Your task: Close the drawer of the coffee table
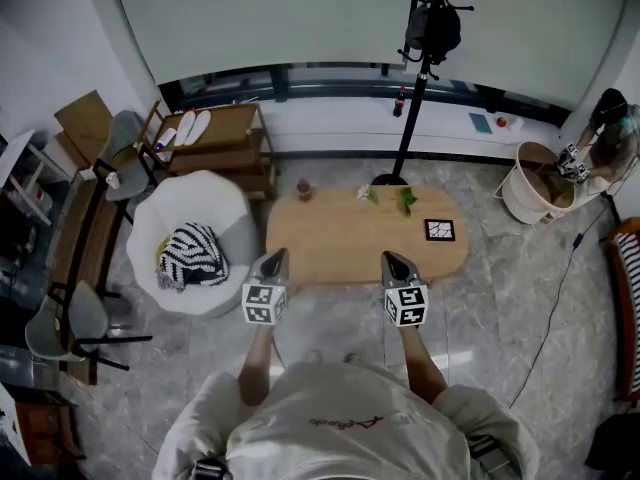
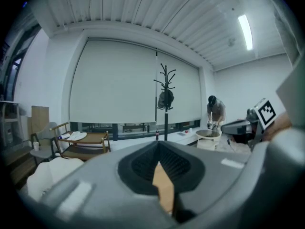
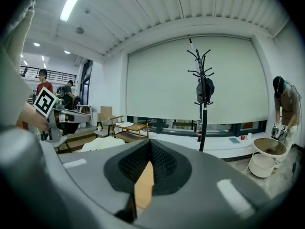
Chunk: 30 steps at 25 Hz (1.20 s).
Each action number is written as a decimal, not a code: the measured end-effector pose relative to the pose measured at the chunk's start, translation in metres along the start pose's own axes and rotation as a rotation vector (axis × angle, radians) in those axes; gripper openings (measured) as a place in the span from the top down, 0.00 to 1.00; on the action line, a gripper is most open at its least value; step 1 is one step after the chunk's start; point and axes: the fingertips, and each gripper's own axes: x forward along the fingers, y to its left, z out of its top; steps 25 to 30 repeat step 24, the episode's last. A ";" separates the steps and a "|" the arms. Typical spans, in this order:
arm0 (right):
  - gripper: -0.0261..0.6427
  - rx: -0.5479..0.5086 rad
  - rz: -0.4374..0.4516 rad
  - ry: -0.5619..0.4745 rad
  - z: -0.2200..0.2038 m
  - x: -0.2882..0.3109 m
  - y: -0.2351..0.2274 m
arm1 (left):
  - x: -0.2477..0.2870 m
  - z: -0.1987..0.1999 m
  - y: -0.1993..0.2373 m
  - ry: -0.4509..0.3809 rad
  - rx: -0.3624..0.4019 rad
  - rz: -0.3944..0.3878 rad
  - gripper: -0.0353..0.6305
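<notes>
Coffee table stands just ahead of the person; its drawer cannot be seen from above. The left hand-held gripper and right hand-held gripper hover at its near edge, jaws together, empty. A hard shove might slide the table and tip the bottle at the worktop's far edge. An armchair crowds its left; the floor on its near side is open.

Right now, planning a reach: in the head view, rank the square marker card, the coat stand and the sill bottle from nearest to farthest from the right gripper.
1. Square marker card, on the coffee table, beyond the right gripper.
2. Coat stand, its base behind the table.
3. Bottle, on the far sill.
</notes>
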 end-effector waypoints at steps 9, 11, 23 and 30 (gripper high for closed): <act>0.95 0.006 0.018 -0.005 0.001 0.008 -0.004 | 0.012 -0.003 -0.004 0.004 -0.009 0.001 0.94; 0.95 0.005 0.019 -0.004 0.002 0.008 -0.005 | 0.012 -0.003 -0.005 0.006 -0.009 -0.001 0.94; 0.95 0.007 0.028 0.002 -0.003 0.008 -0.001 | 0.011 -0.003 -0.011 0.002 -0.004 -0.015 0.94; 0.95 0.008 0.029 0.002 -0.003 0.007 0.000 | 0.010 -0.003 -0.011 0.003 -0.006 -0.015 0.94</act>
